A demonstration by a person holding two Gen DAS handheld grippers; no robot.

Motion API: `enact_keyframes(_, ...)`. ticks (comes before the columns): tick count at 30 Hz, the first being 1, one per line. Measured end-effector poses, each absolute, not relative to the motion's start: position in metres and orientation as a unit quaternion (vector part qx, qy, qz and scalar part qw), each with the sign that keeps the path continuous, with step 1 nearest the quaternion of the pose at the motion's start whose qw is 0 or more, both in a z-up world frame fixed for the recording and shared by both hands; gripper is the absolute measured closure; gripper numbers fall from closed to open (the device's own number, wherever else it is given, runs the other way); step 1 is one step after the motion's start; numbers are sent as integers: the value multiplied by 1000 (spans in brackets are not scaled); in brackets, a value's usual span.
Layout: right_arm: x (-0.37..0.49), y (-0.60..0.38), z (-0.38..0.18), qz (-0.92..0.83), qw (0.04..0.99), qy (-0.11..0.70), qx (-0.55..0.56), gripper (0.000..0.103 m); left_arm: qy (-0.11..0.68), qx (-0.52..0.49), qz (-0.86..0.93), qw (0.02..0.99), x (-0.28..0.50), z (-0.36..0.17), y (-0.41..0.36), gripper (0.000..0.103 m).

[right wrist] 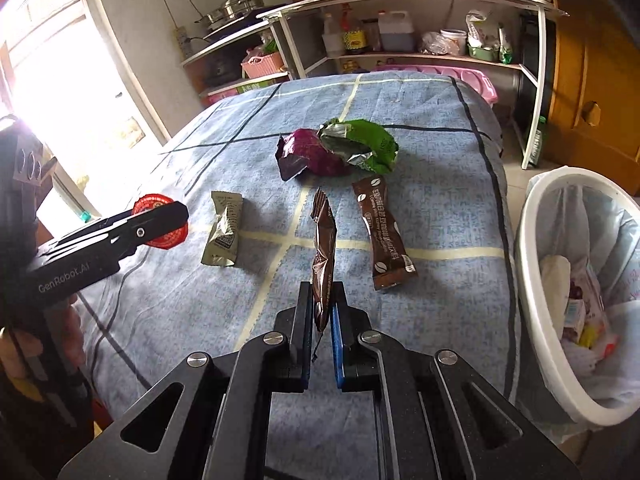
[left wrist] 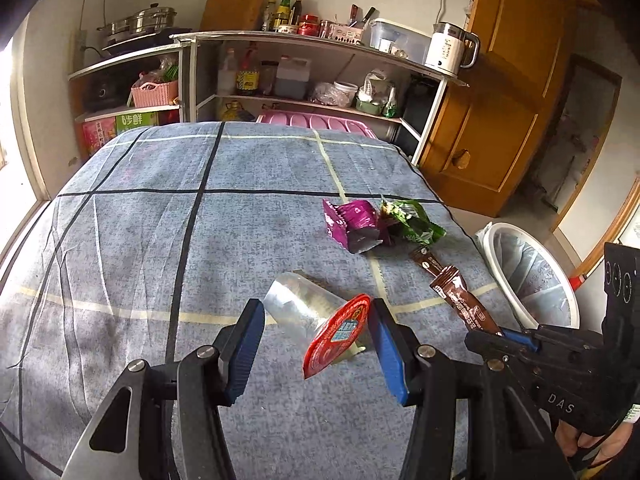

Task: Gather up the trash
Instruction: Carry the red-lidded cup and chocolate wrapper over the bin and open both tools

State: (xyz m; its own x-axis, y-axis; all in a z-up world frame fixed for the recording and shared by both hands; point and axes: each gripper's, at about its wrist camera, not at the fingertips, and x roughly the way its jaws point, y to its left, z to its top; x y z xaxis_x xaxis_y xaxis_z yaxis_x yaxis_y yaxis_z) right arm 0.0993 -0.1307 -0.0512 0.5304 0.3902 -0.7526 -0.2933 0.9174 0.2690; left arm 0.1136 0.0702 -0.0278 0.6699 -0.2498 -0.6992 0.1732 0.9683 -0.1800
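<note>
Right gripper [right wrist: 323,312] clamped on brown sachet [right wrist: 323,248], long axis pointing away over blue checked cloth [right wrist: 440,208]; left gripper [left wrist: 316,336] gripping clear cup [left wrist: 296,304], red lid [left wrist: 338,332] camera-ward; white bin [right wrist: 532,280] rightward.

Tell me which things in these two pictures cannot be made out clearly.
- Clear cup, left wrist view: the peeled red lid covers its mouth, so any contents stay unseen.
- Trash bin, right wrist view: the picture's right edge cuts it off; the items inside are too small to name.
- Brown wrapper in the right gripper: it is edge-on, so its print is unreadable.
- Olive packet: absent from the left wrist view.
</note>
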Motion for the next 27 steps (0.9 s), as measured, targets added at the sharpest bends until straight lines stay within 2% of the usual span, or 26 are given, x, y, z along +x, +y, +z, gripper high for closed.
enact_keyframes(27,70,-230,-8,107,912,384,101,94,347,15,-232,909,100,14,-52,49)
